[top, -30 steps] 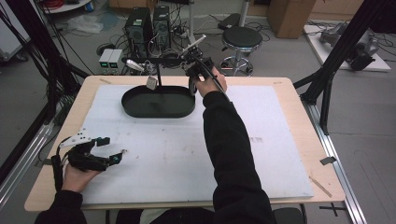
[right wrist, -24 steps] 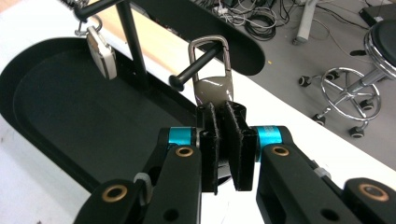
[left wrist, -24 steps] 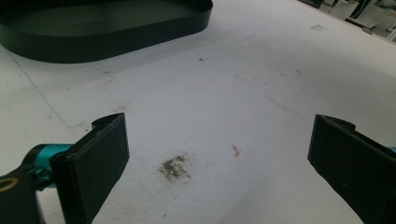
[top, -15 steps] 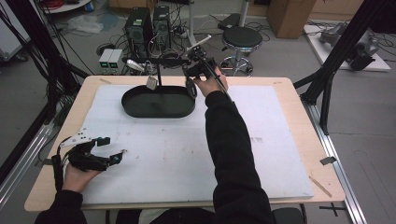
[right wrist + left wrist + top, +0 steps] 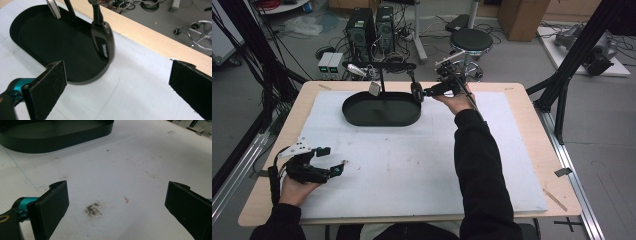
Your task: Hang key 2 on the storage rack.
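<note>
Your right gripper (image 5: 424,92) hovers at the right end of the black oval tray (image 5: 382,117), jaws spread wide with nothing between them. The black golf club head (image 5: 103,45) hangs just ahead of it, over the tray's rim. Your left gripper (image 5: 329,160) rests low on the white mat (image 5: 412,160), well apart, jaws also wide and empty.

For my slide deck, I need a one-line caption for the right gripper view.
Open right gripper faces a black hanging piece at the oval tray's edge.
</note>
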